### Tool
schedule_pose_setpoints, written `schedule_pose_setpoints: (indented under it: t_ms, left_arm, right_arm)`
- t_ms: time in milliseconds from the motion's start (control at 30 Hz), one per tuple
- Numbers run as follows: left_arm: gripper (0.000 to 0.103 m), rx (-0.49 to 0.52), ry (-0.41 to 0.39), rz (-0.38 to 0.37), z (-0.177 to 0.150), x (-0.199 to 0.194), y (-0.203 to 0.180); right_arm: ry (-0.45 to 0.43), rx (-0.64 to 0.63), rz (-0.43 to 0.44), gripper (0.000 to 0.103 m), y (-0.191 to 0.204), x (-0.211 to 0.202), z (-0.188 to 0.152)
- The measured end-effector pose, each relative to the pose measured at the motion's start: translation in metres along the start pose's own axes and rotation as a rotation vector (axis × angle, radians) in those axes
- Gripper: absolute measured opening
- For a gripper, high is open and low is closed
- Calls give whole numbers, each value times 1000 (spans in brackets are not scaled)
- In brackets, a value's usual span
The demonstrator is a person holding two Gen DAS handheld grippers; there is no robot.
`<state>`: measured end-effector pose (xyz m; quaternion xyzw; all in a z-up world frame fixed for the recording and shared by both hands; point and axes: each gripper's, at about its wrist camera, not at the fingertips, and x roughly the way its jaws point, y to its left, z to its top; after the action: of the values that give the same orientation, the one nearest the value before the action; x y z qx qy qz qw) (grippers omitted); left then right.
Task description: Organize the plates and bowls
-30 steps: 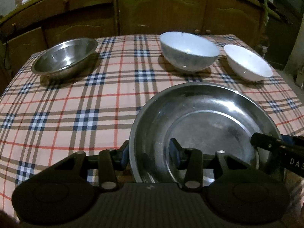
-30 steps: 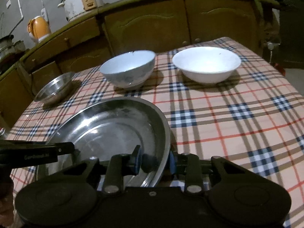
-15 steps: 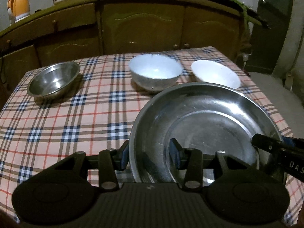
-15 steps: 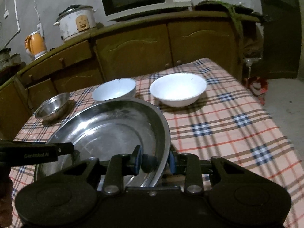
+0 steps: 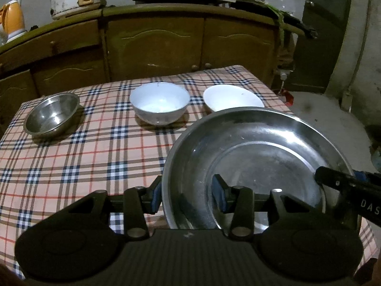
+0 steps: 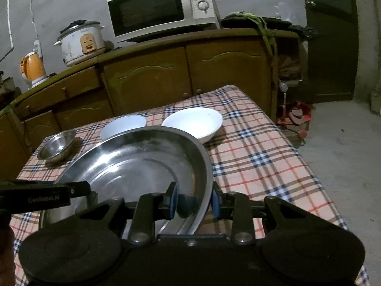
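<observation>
Steel plate [image 5: 257, 157]: large, round and shiny, held up off the checked tablecloth [image 5: 78, 157] between both grippers; empty, with faint smears on its flat bottom; far rim overlapping the white bowl in the left wrist view
Left gripper [image 5: 188, 196]: clamped on the plate's near-left rim, one blue pad outside the wall, the other inside the dish; seen from the right wrist view as a dark bar at the plate's left edge [image 6: 89, 190]
Right gripper [image 6: 194, 201]: clamped on the plate's right rim, pads on either side of the thin wall; seen from the left wrist view as a dark finger over the plate's right edge [image 5: 320, 175]
Small steel bowl [image 5: 52, 113]: upright near the far-left corner of the table, well apart from the plate
Pale blue bowl [image 5: 159, 102]: upright at the far middle of the table, between the steel bowl and the white one; partly hidden behind the plate's rim in the right wrist view [image 6: 123, 125]
White bowl [image 6: 193, 122]: upright just beside the blue bowl, toward the table's far-right corner
Wooden cabinet [image 6: 166, 76]: directly behind the table
Microwave [image 6: 162, 7]: on the cabinet top
Rice cooker [image 6: 81, 41]: left of the microwave
Orange kettle [image 6: 33, 69]: further left on the same top
</observation>
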<state>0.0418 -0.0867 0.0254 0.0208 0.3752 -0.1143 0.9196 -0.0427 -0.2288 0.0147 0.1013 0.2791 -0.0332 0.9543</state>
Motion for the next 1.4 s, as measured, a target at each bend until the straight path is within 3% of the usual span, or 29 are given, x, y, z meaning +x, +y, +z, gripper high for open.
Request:
schedule_pose_setpoints:
  t_ms: [300,900,1400]
  left_arm:
    - [44,17,-19,-11,0,-10,-7]
    - [44,22,-33,62,-3,-17,13]
    - [44,23,-45,58,-5,-20,18]
  right_arm:
    - [3,-13,-19,37,-6,-14,5]
    - [-1,-21,36,37,20,-5,-6]
    - [-14,-29,35,37,24,-4,-4]
